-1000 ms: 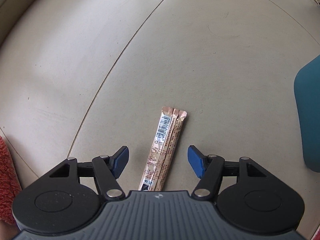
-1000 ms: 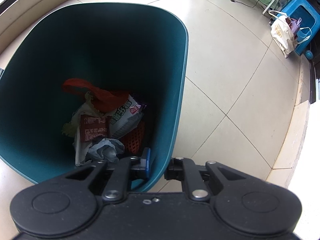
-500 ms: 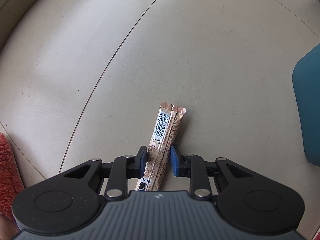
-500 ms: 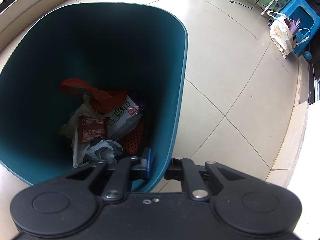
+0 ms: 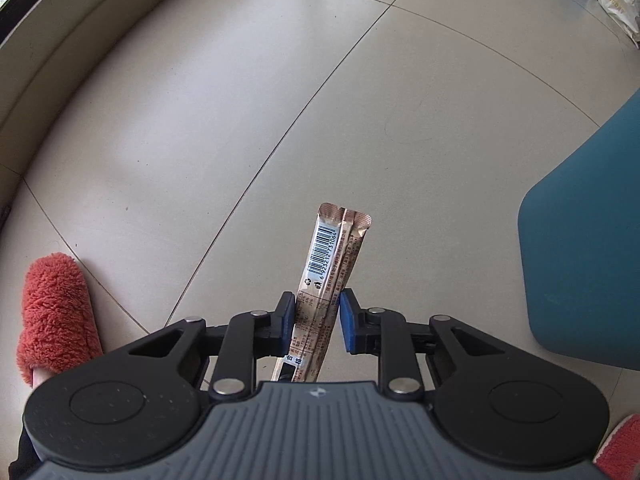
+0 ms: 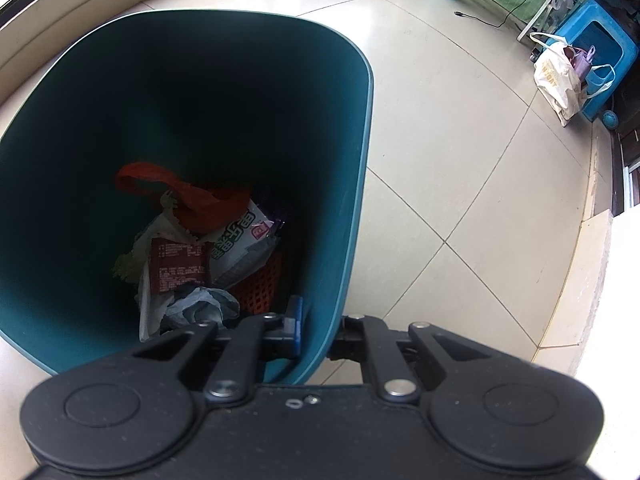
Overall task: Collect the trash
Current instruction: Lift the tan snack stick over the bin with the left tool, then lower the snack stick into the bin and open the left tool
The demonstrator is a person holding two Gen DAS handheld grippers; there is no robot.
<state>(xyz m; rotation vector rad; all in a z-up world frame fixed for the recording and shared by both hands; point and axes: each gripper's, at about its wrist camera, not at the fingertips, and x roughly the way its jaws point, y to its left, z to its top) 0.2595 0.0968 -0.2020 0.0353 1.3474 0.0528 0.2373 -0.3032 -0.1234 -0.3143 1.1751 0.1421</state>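
Observation:
A long pinkish snack-stick wrapper [image 5: 332, 264] with a barcode hangs above the tiled floor, pinched at its lower part between the blue pads of my left gripper [image 5: 316, 316], which is shut on it. The teal trash bin [image 5: 584, 272] stands to the right of that gripper. In the right wrist view my right gripper [image 6: 320, 330] is shut on the near wall of the same bin [image 6: 360, 168], one pad inside and one outside. Several pieces of trash [image 6: 208, 248] lie at the bin's bottom: a red bag, printed wrappers, crumpled plastic.
A red fluffy slipper [image 5: 56, 312] is at the lower left, and another slipper [image 5: 620, 452] at the bottom right corner. A white shopping bag [image 6: 558, 76] leans on a blue stool [image 6: 600, 40] far right. A raised ledge [image 6: 600, 272] borders the floor on the right.
My left gripper closed on the wrapper where it lay on the floor, then lifted it clear of the tiles. The right gripper kept its hold on the bin wall.

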